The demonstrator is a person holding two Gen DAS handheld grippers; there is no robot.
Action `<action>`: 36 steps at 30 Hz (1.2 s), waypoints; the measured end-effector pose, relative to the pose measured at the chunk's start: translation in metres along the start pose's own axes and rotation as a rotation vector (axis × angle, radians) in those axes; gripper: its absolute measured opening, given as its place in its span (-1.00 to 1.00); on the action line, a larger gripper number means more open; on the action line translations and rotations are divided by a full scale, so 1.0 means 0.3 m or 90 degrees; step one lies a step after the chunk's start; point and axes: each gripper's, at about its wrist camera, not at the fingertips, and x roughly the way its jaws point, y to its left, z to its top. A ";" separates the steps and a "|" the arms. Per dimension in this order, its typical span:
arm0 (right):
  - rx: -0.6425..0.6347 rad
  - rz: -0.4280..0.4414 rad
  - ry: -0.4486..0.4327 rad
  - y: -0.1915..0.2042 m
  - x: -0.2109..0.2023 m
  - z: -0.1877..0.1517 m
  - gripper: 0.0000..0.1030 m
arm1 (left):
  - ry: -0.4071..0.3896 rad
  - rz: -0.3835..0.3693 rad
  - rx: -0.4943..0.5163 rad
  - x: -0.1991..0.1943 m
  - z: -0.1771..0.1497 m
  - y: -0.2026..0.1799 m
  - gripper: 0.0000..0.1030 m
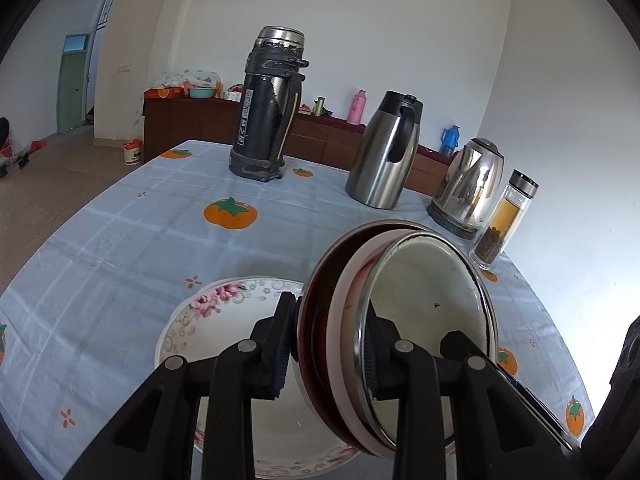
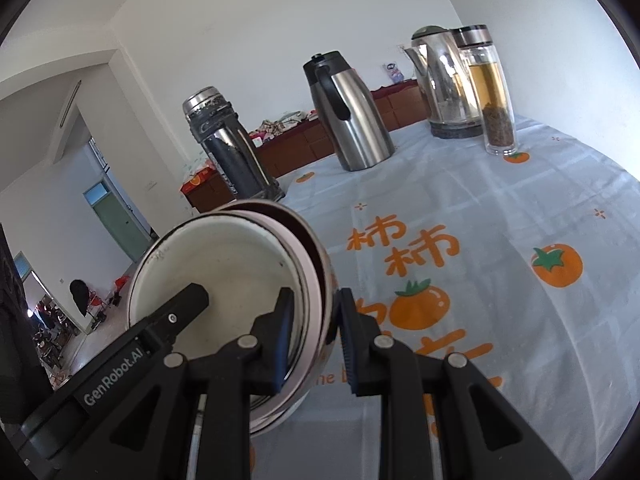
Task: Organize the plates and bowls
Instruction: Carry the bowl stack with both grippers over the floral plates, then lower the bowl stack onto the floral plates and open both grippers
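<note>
A stack of nested bowls point(image 1: 416, 300), white enamel inside with pink and dark red ones around it, is held tilted above a floral plate point(image 1: 224, 320) on the table. My left gripper point(image 1: 332, 320) is shut on the stack's rims, one finger outside and one inside. My right gripper point(image 2: 312, 320) is shut on the opposite rims of the same stack point(image 2: 224, 276). The left gripper's finger point(image 2: 188, 300) reaches into the inner bowl in the right wrist view.
On the blue persimmon tablecloth point(image 1: 132, 240) stand a black thermos point(image 1: 268, 108), a steel jug point(image 1: 384, 152), a steel kettle point(image 1: 468, 188) and a glass tea bottle point(image 1: 504, 220). A wooden sideboard point(image 1: 192, 124) runs behind the table.
</note>
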 end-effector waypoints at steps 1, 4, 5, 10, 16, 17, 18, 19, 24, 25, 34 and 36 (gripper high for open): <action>0.000 0.002 -0.002 0.009 0.001 0.001 -0.56 | -0.003 0.001 -0.001 -0.004 0.004 0.006 -0.37; -0.006 0.008 -0.001 0.036 0.008 -0.002 -0.56 | -0.016 0.012 0.003 -0.017 0.012 0.022 -0.37; -0.007 0.010 0.001 0.045 0.011 -0.005 -0.56 | -0.018 0.014 0.003 -0.020 0.014 0.028 -0.37; -0.006 0.018 0.013 0.081 0.032 -0.017 -0.56 | -0.014 0.024 -0.004 -0.020 0.020 0.077 -0.37; -0.009 0.021 0.027 0.124 0.053 -0.035 -0.56 | -0.008 0.037 -0.012 -0.017 0.020 0.127 -0.37; -0.009 0.022 0.030 0.128 0.057 -0.040 -0.56 | -0.008 0.039 -0.012 -0.018 0.018 0.132 -0.37; -0.009 0.022 0.033 0.131 0.062 -0.043 -0.56 | -0.006 0.041 -0.012 -0.017 0.016 0.141 -0.37; -0.009 0.022 0.038 0.136 0.069 -0.049 -0.56 | -0.004 0.042 -0.012 -0.016 0.015 0.147 -0.37; -0.013 0.019 0.054 0.155 0.087 -0.070 -0.56 | 0.006 0.053 -0.014 -0.008 0.006 0.173 -0.37; -0.013 0.018 0.058 0.158 0.090 -0.074 -0.56 | 0.007 0.054 -0.013 -0.008 0.005 0.176 -0.37; 0.003 0.008 0.079 0.155 0.097 -0.091 -0.56 | 0.027 0.066 -0.006 0.010 -0.011 0.183 -0.37; 0.005 0.006 0.085 0.154 0.100 -0.093 -0.56 | 0.032 0.067 -0.006 0.015 -0.014 0.185 -0.37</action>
